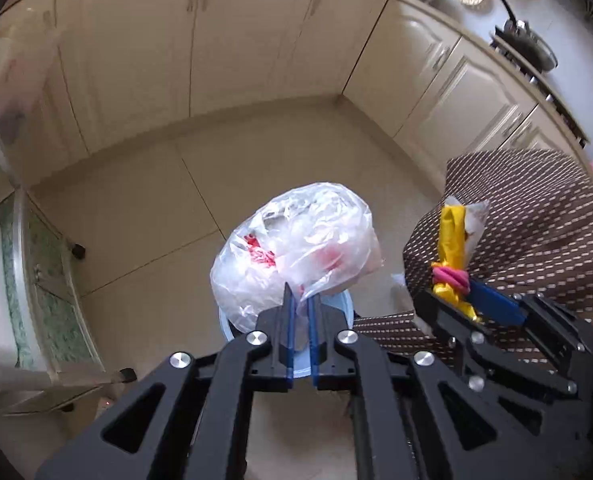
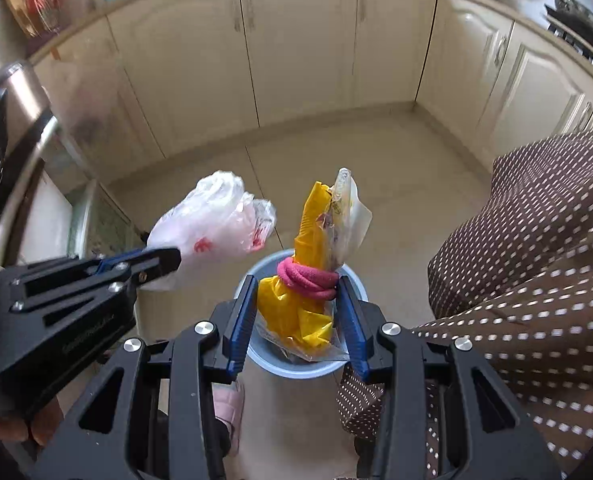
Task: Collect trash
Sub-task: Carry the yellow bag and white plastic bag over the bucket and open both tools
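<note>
My left gripper (image 1: 301, 300) is shut on a crumpled clear plastic bag with red print (image 1: 296, 252), held above a light blue bin (image 1: 346, 306) on the floor. The same bag (image 2: 212, 224) and the left gripper (image 2: 176, 258) show at the left of the right wrist view. My right gripper (image 2: 298, 292) is shut on a bundle of yellow and clear wrappers (image 2: 316, 248) tied with a pink band (image 2: 306, 278), right over the blue bin (image 2: 296, 368). From the left wrist view that bundle (image 1: 452, 240) and the right gripper (image 1: 470, 294) sit at the right.
Cream cabinets (image 2: 296, 48) line the far walls, with a worktop holding pots and a pan (image 1: 524, 40). A brown dotted fabric (image 2: 536, 260) hangs at the right. A glass-topped table with legs (image 1: 44, 264) stands at the left. A pink slipper (image 2: 228, 404) is below the bin.
</note>
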